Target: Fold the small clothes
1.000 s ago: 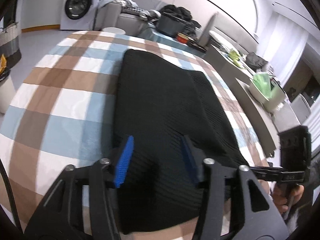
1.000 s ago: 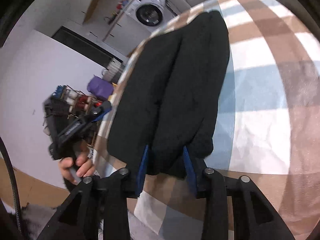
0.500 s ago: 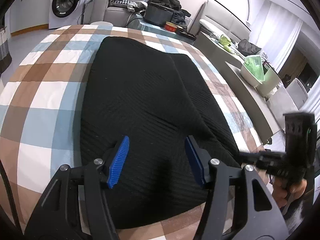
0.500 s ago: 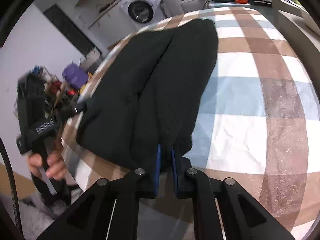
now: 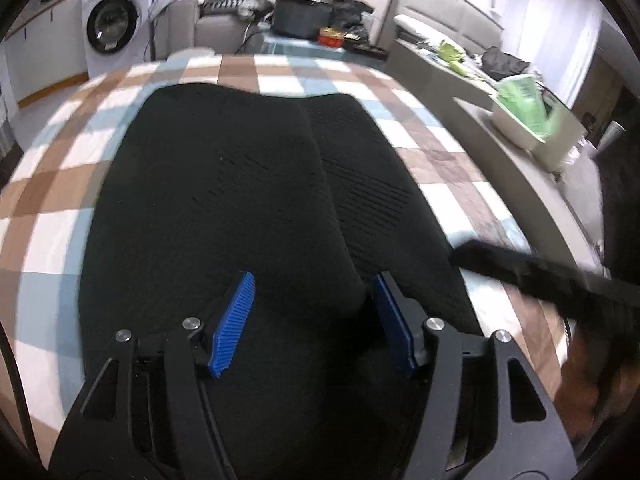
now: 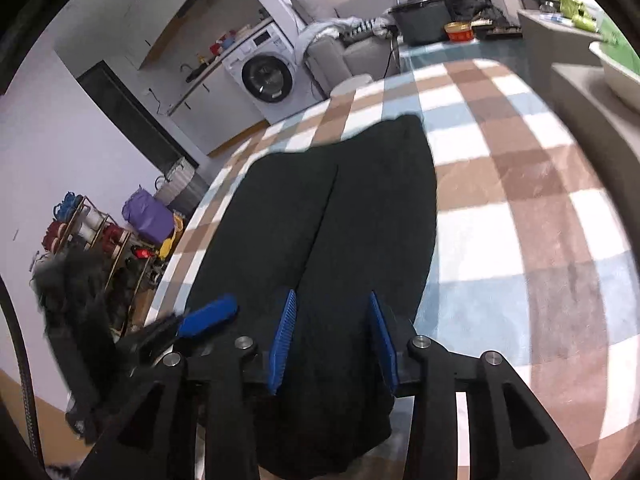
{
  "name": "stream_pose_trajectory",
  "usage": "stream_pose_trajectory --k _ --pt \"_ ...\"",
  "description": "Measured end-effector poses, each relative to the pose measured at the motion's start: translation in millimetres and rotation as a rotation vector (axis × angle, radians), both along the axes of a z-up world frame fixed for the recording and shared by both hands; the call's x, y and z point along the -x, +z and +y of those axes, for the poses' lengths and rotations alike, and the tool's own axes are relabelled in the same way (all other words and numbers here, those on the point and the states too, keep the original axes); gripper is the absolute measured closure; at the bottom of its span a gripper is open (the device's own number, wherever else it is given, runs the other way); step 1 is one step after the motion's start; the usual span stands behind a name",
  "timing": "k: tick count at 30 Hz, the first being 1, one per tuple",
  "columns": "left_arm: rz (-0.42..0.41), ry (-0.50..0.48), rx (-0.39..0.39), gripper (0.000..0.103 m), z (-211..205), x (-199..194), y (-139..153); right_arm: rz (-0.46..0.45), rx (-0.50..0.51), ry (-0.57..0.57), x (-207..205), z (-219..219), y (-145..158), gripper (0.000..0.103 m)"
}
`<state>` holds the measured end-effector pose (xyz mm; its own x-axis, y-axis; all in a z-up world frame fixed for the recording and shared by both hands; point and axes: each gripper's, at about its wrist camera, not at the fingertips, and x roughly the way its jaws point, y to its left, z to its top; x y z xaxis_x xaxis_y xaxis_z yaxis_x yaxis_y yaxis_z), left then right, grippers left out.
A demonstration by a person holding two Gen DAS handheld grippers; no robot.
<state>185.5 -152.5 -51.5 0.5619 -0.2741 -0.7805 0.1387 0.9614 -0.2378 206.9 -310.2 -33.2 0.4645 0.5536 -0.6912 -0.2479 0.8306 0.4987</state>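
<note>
The room is evenly bright, with soft daylight coming through the pale curtains (image 5: 560, 20) at the far right of the left wrist view. Both views bulge like a fishbowl: the checked cloth (image 5: 60, 184) curves, and the corners go black. The black garment (image 5: 240, 200) swallows light; its knit ribs show only faintly. Motion blur smears the right gripper (image 5: 540, 276) where it crosses the left wrist view, and the left gripper (image 6: 208, 316) and the shelf clutter (image 6: 80, 236) in the right wrist view. White squares on the cloth (image 6: 472, 240) glare mildly. Shadows are weak and diffuse.
</note>
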Motion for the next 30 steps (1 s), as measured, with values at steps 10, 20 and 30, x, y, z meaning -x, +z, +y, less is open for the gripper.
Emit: stream_pose_trajectory --k 10,20,30 --pt "0.019 -0.007 -0.077 0.088 -16.9 -25.2 -4.9 -0.06 0.087 0.068 35.0 24.7 -19.6 0.067" --pt "0.002 0.007 0.015 0.098 -13.7 -28.9 19.7 0.018 0.022 0.086 35.4 22.6 -45.2 0.075" --pt "0.04 -0.087 0.007 0.098 -54.4 -32.0 12.9 0.024 -0.002 0.092 43.1 22.3 -43.8 0.075"
